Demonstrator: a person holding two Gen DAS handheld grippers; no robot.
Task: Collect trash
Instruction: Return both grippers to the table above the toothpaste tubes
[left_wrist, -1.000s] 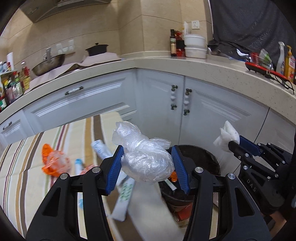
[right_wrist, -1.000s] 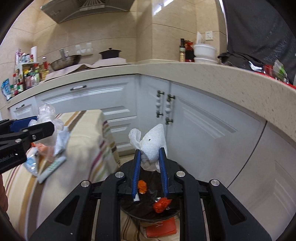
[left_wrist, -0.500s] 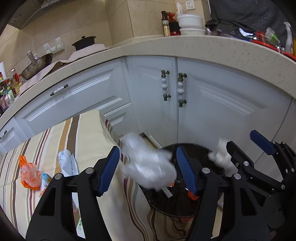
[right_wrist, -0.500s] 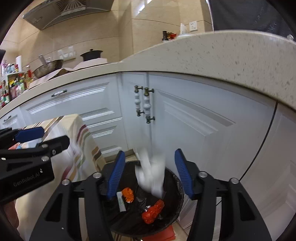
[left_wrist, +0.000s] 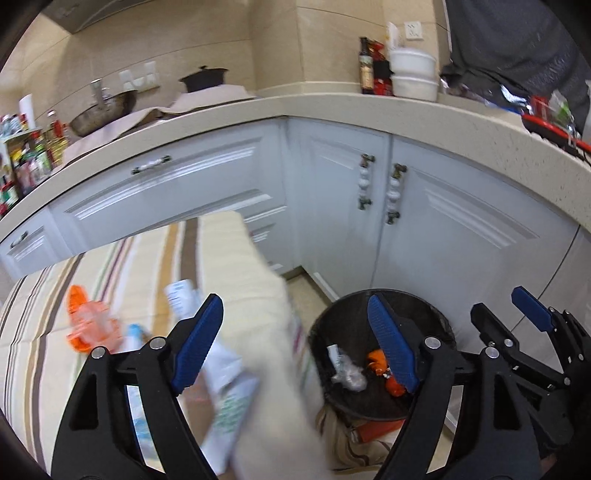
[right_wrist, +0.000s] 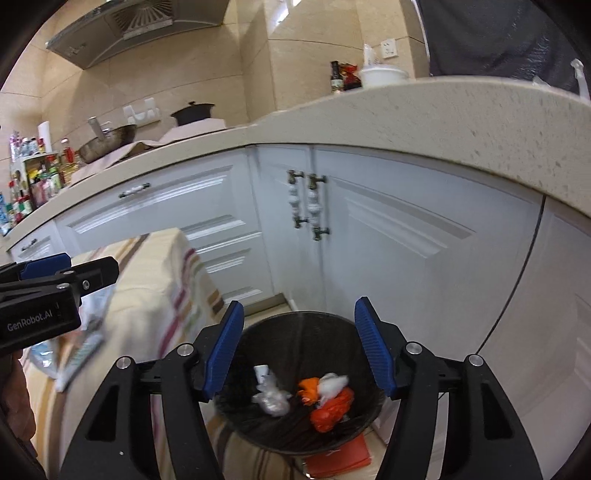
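Table (left_wrist: 236, 280) litter blurred: orange wrapper (left_wrist: 86, 325), white packets (left_wrist: 225, 384). Left gripper (left_wrist: 295, 345) and right gripper (right_wrist: 299, 347) spread wide, empty, above bin (right_wrist: 295, 321). Bin contents: clear bag (right_wrist: 271, 400), tissue (right_wrist: 332, 384).

The bin (right_wrist: 295, 435) stands on the floor before the corner cupboards (right_wrist: 388, 240), just right of the cloth-covered table (left_wrist: 229, 266), with a bag (right_wrist: 271, 400) and wrappers (right_wrist: 328, 406) inside, more litter (left_wrist: 90, 325) on the table.
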